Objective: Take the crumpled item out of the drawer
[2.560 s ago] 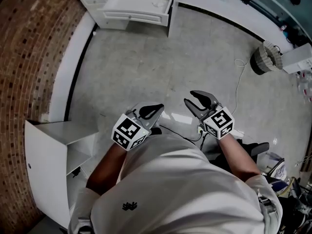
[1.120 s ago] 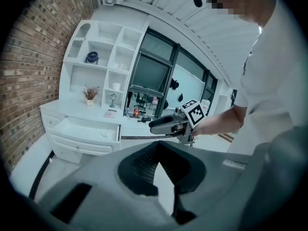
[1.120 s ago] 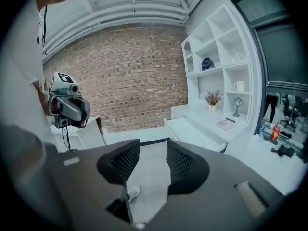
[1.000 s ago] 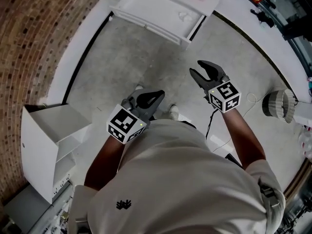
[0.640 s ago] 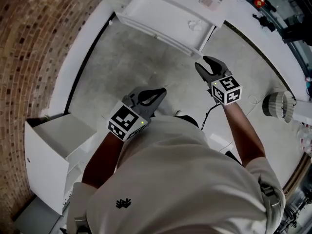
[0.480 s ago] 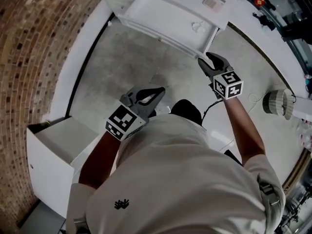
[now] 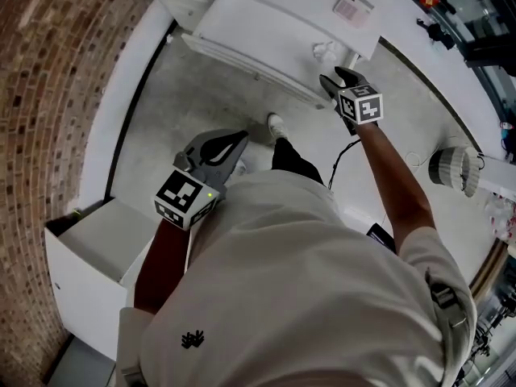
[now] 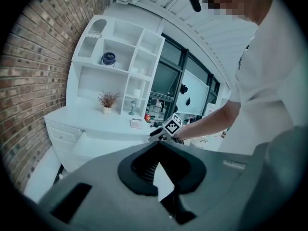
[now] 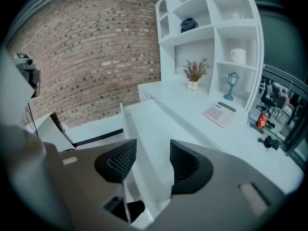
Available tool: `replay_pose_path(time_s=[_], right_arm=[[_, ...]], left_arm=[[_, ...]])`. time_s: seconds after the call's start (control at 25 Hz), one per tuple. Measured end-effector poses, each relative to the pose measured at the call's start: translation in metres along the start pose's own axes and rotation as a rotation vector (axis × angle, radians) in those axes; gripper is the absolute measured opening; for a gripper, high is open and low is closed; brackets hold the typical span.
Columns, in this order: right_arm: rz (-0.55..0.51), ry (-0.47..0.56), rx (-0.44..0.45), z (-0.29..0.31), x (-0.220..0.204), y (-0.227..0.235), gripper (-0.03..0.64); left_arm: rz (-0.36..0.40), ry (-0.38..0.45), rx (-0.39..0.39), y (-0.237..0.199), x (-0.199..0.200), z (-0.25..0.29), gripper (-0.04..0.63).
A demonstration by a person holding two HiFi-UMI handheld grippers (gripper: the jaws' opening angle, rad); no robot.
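Note:
The white drawer (image 7: 242, 22) stands pulled out from the desk at the top of the head view. A small white crumpled item (image 7: 325, 52) lies at its right end. My right gripper (image 7: 333, 75) hovers just short of that item, at the drawer's front right corner. Its jaws are opening and hold nothing. In the right gripper view the gripper (image 9: 153, 160) looks along the drawer (image 9: 149, 124), and the crumpled item is hidden. My left gripper (image 7: 240, 138) hangs back over the floor, its tips together and empty, as the left gripper view (image 8: 161, 146) also shows.
A booklet (image 7: 353, 8) lies on the desk top above the drawer. The shelf unit holds a plant (image 9: 195, 71) and a mug (image 9: 238, 56). A white open cabinet (image 7: 89, 240) stands at lower left by the brick wall. A basket (image 7: 451, 168) sits on the floor at right.
The person has stepped toward the desk. My right gripper has reached forward to the drawer's right end and its jaws have spread wider. The left gripper has dropped back and left.

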State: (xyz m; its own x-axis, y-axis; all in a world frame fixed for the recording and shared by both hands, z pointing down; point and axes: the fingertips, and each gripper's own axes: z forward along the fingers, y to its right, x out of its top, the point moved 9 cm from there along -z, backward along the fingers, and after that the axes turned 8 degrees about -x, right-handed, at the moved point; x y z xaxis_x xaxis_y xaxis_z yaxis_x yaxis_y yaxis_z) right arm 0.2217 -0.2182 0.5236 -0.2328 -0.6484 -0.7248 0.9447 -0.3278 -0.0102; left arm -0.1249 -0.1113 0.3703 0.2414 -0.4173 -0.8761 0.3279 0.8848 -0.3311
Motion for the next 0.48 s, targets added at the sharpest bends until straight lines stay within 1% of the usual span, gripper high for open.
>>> replay_pose_path(time_s=[0.08,0.24,0.36,0.48], right_arm=[[0.011,-0.052,-0.018,0.028,-0.005,0.024,0.239],[0.010,-0.144,-0.048,0.079,-0.015,0.061,0.256],[0.027,-0.194,-0.050,0.109,-0.021,0.078,0.264],[-0.005,-0.235,-0.060,0.134,-0.025,0.090,0.268]], left_arm=[[-0.010,-0.004,0.020,-0.012,0.011,0.012,0.006],[-0.002,-0.029,0.053,-0.037,0.034,0.039,0.006],[-0.010,-0.049,0.079,-0.051,0.047,0.056,0.006],[-0.024,-0.056,0.103,-0.062,0.056,0.067,0.006]])
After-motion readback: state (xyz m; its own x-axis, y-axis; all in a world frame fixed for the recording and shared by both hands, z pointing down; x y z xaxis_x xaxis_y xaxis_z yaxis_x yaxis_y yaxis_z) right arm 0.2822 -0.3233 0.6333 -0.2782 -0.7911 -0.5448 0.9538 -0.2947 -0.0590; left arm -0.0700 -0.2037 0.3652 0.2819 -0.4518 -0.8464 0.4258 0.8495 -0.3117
